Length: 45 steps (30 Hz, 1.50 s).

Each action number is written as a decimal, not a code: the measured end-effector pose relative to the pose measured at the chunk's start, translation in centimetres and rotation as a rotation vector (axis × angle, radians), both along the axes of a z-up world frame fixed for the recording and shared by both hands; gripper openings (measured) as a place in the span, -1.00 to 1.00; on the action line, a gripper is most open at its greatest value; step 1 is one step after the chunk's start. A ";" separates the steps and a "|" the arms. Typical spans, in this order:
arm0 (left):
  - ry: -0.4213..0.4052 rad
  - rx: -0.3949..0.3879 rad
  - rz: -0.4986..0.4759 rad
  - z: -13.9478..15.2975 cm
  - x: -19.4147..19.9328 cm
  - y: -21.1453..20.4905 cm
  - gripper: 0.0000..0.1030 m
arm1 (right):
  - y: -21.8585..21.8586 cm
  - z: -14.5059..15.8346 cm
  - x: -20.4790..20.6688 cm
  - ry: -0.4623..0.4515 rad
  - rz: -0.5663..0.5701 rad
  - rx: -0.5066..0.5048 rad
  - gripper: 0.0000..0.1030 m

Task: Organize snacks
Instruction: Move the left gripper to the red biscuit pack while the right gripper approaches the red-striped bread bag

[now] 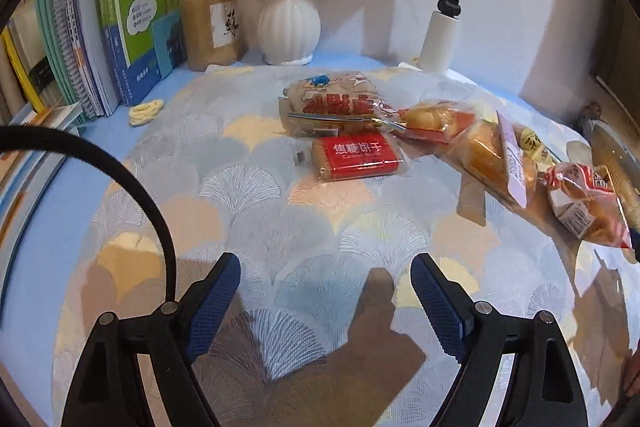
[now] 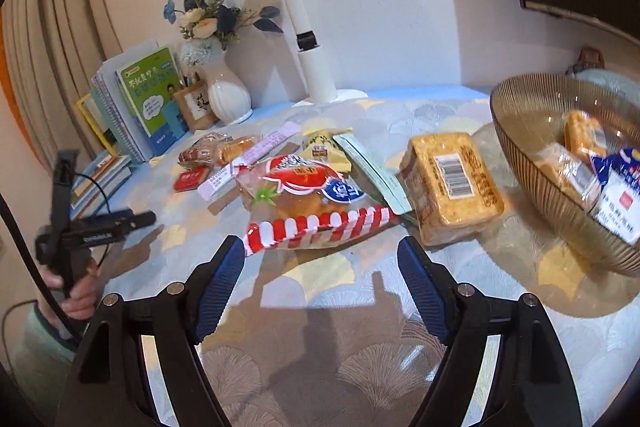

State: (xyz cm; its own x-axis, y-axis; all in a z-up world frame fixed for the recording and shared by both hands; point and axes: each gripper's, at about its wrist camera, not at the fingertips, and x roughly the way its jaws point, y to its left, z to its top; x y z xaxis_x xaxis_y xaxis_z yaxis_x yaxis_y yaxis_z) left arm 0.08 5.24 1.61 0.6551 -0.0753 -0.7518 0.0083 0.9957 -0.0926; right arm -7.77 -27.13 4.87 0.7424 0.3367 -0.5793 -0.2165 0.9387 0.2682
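Several packaged snacks lie in a row on the patterned tablecloth. In the left wrist view my left gripper (image 1: 326,279) is open and empty, well short of a red caramel biscuit pack (image 1: 358,157) and a bread bag (image 1: 338,105). In the right wrist view my right gripper (image 2: 322,267) is open and empty, just in front of a red-and-white striped bread bag (image 2: 308,201). A wrapped yellow cake block (image 2: 454,187) lies to its right. A ribbed glass bowl (image 2: 516,147) at the right holds a few snack packs.
At the back stand books (image 1: 132,27), a brown pen holder (image 1: 212,27), a white vase of flowers (image 1: 290,23) and a white lamp base (image 1: 438,39). A yellow hair tie (image 1: 146,111) lies near the books. The left gripper and hand show in the right wrist view (image 2: 80,227).
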 end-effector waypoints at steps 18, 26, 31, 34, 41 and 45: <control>0.047 -0.004 -0.040 3.1 2.9 -1.1 0.66 | 0.0 2.3 1.0 -0.008 0.029 0.022 0.57; 0.050 0.071 -0.072 1.5 7.1 -3.2 0.66 | 3.7 3.1 5.4 0.028 0.091 -0.116 0.65; 0.091 0.100 -0.077 -0.2 8.3 -4.0 0.66 | 4.3 1.5 6.8 0.073 0.097 -0.128 0.65; 0.104 0.083 -0.048 -0.2 8.1 -2.9 0.66 | 4.9 1.0 6.5 0.090 0.111 -0.141 0.65; 0.133 0.086 0.110 -0.5 5.9 3.3 0.66 | 6.2 1.4 4.2 0.100 0.188 -0.101 0.65; 0.137 0.014 0.117 0.0 5.5 5.4 0.66 | 6.3 1.8 3.7 0.065 0.145 -0.152 0.65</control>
State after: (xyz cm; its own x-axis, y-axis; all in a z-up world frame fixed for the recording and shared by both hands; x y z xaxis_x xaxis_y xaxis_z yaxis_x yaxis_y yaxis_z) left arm 5.58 10.61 1.59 0.5505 0.0065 -0.8348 -0.1196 0.9903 -0.0712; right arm -4.09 -20.85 6.64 0.6519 0.3424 -0.6766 -0.3388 0.9298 0.1440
